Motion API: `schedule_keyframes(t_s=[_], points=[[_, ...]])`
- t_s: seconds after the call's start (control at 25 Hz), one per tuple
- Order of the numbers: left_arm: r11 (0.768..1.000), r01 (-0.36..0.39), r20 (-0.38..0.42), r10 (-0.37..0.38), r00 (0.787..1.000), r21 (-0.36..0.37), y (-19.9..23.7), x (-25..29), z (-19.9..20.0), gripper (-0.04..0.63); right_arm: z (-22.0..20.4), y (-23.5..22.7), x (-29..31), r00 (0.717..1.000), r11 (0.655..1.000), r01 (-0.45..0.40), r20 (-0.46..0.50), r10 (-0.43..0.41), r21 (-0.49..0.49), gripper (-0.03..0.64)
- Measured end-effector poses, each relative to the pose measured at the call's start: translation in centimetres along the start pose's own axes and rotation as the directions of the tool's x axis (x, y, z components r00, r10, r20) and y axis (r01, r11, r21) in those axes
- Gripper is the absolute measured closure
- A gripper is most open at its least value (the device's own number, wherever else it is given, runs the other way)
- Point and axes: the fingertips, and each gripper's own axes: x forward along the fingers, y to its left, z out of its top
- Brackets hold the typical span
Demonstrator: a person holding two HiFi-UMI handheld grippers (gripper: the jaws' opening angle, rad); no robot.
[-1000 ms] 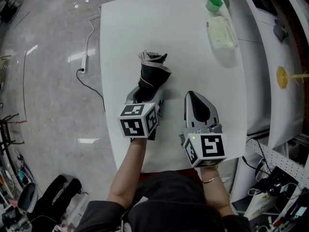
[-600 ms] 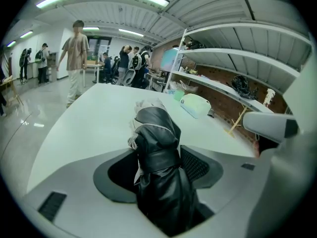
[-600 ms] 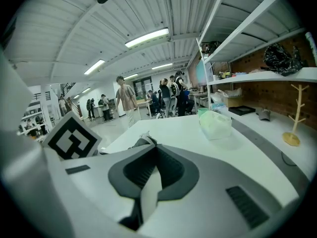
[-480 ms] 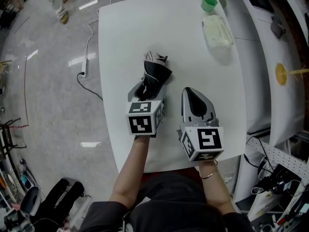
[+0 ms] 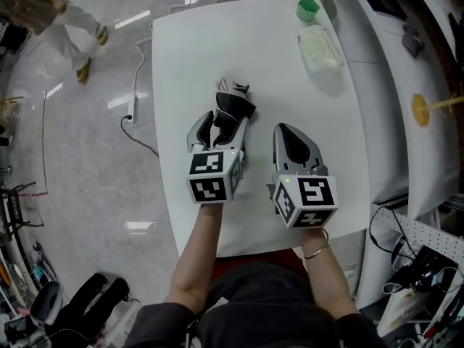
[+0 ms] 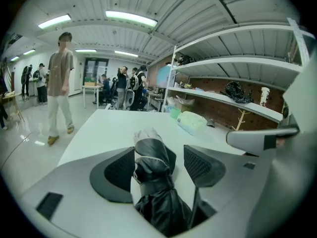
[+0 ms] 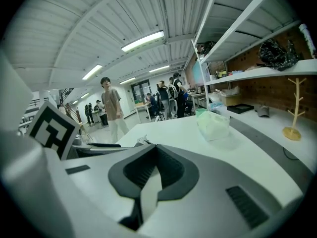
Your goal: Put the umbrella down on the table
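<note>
You are opening your left gripper (image 5: 221, 125) around the folded umbrella (image 5: 232, 106), now lying on the table (image 5: 290, 64). Its fabric is sitting close to one pad, so pulling away crooked risks snagging and dragging it. Your right gripper (image 5: 288, 135) is clenched, empty.

In the head view the umbrella's (image 5: 230, 109) near end is hidden beneath the left tool (image 5: 222, 127), whose jaws are opening with the umbrella between them. The desk's (image 5: 275, 64) near edge is covered by the person's arms (image 5: 194, 256). A passer-by (image 5: 69, 20) is cut off at the top left corner. What stands on the shelves (image 6: 223, 99) is too small to tell.
</note>
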Motion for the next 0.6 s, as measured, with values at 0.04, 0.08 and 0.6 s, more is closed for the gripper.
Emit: schedule_keyframes(t_s=[0.04, 0.08, 0.6], points=[[1.0, -0.002, 0.02, 0.002, 1.0, 0.01, -0.1, -0.4, 0.6, 0.295, 0.2, 0.0, -0.2, 1.0, 1.0, 0.0, 0.006, 0.0, 0.001, 0.598], [1.0, -0.004, 0.039, 0.003, 0.999, 0.018, -0.2, -0.7, 1.2, 0.295, 0.4, -0.1, -0.5, 1.0, 1.0, -0.001, 0.014, 0.0, 0.001, 0.598], [0.999, 0.017, 0.229, -0.023, 0.973, 0.027, -2.6, -6.9, 5.6, 0.377, 3.2, 0.0, -4.7, 0.993, 1.0, -0.012, 0.115, 0.013, -0.002, 0.598]])
